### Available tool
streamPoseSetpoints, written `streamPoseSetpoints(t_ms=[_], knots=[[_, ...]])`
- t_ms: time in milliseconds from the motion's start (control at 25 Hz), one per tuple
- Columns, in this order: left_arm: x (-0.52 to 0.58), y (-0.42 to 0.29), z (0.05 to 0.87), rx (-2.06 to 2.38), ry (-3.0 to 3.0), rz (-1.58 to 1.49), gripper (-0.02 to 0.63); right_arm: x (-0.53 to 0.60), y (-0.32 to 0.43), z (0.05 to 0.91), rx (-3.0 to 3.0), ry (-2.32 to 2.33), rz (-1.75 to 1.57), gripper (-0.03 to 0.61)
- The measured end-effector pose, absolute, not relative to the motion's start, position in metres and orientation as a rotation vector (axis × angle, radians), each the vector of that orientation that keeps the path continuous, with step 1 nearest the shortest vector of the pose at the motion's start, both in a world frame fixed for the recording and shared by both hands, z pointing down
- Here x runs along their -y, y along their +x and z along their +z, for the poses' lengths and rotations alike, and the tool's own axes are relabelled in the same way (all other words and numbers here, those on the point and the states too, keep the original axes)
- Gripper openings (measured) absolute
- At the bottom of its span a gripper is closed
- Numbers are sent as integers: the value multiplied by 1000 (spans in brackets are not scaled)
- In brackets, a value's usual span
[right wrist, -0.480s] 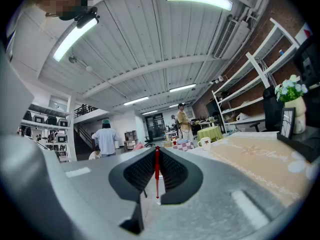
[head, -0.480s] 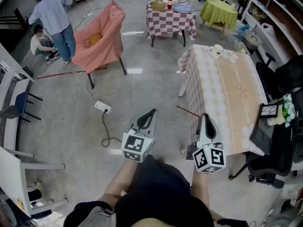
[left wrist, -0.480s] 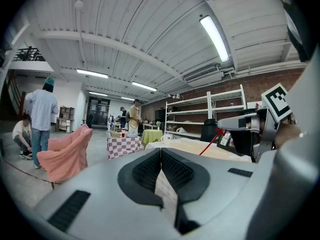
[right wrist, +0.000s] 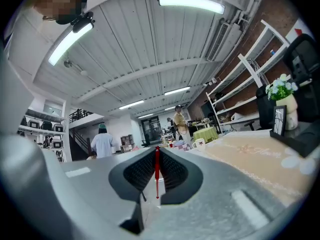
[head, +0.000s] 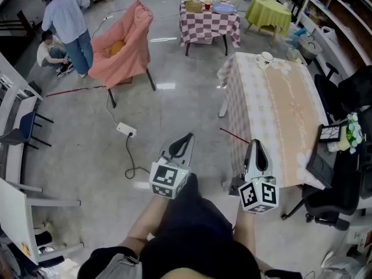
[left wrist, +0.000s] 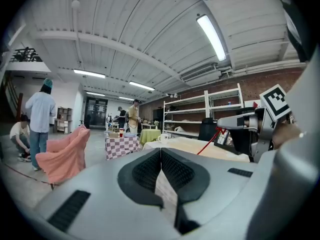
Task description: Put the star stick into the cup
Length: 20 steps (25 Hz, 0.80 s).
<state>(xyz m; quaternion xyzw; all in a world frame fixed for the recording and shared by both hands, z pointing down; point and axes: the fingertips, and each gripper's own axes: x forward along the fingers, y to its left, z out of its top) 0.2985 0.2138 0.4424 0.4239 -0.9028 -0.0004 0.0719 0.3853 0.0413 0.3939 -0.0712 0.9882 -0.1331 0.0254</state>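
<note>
A thin red star stick [head: 235, 136] juts out to the left from my right gripper [head: 254, 145], which is shut on it just off the near corner of the long table [head: 279, 115]. Its star end is too small to make out. In the right gripper view the stick [right wrist: 157, 171] stands upright between the closed jaws. The white cup [head: 266, 57] stands at the table's far end, and shows small ahead of the jaws as the cup [right wrist: 199, 143]. My left gripper [head: 181, 146] hovers over the floor, shut and empty. The left gripper view shows its closed jaws and the stick [left wrist: 206, 142].
A pink-draped chair [head: 125, 45], a checkered table [head: 209, 23] and a green round table [head: 267, 13] stand beyond. A power strip [head: 125, 131] with its cable lies on the floor. Two people [head: 67, 22] are at the far left. A frame [head: 330, 135] and an office chair [head: 343, 182] are at the right.
</note>
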Motion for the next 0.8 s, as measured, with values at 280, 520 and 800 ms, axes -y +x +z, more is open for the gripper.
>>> streamPoseSetpoints(t_ms=[280,520,800], knots=[[-223,293,449,2717,1229,-23,12,-54,374,398,-3081,-161,-404,15],[-218,280,451,2711,1246,-32,12,-53,360,400,-3089,-164,-392,15],[-212,249,457,2692,1253,-32,12,-47,329,403,-3090,-187,-391,15]])
